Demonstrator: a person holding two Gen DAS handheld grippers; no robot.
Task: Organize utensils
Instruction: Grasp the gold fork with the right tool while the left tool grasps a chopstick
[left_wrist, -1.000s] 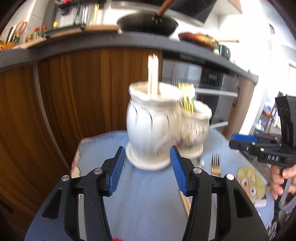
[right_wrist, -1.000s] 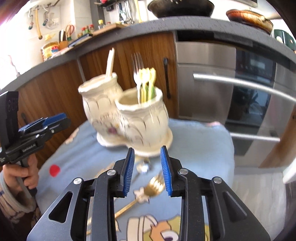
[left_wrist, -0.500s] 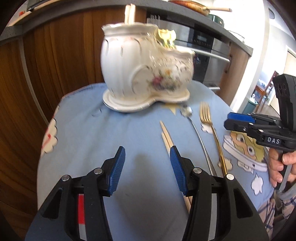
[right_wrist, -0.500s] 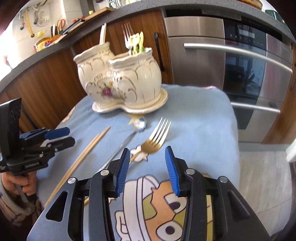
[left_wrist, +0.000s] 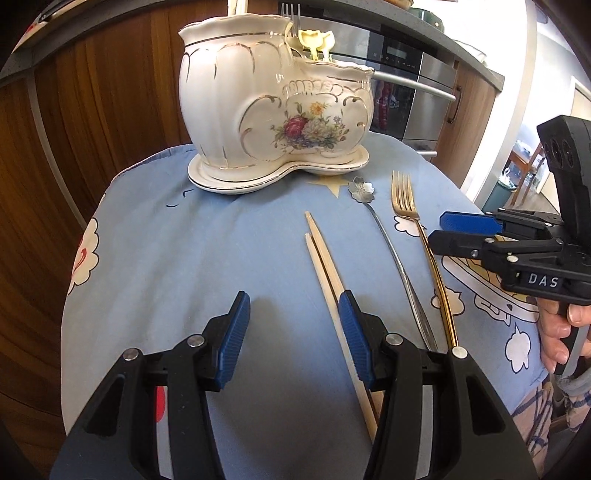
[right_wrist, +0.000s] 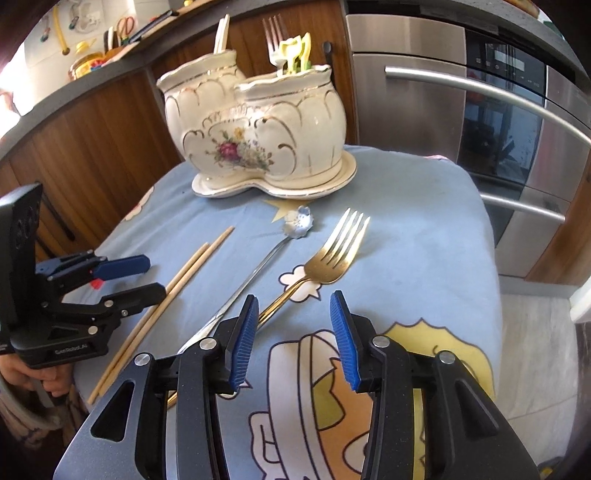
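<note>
A white floral double utensil holder (left_wrist: 273, 107) (right_wrist: 255, 129) stands at the far side of the table, with chopsticks in its tall pot and a fork and yellow utensils in its low pot. On the cloth lie a pair of wooden chopsticks (left_wrist: 325, 254) (right_wrist: 184, 277), a silver flower-headed spoon (left_wrist: 384, 232) (right_wrist: 280, 240) and a gold fork (left_wrist: 417, 236) (right_wrist: 328, 258). My left gripper (left_wrist: 293, 321) (right_wrist: 146, 275) is open and empty, just left of the chopsticks. My right gripper (right_wrist: 291, 325) (left_wrist: 441, 227) is open and empty, above the fork's handle.
A blue cartoon-print cloth (left_wrist: 184, 240) (right_wrist: 424, 240) covers the small table. Wooden cabinets (left_wrist: 92, 92) and a steel oven (right_wrist: 461, 110) stand behind it. The table's edges drop off at left, right and front.
Both grippers have pulled back and tilted down from the holder toward the utensils lying on the cloth. The right gripper's jaws have opened wider.
</note>
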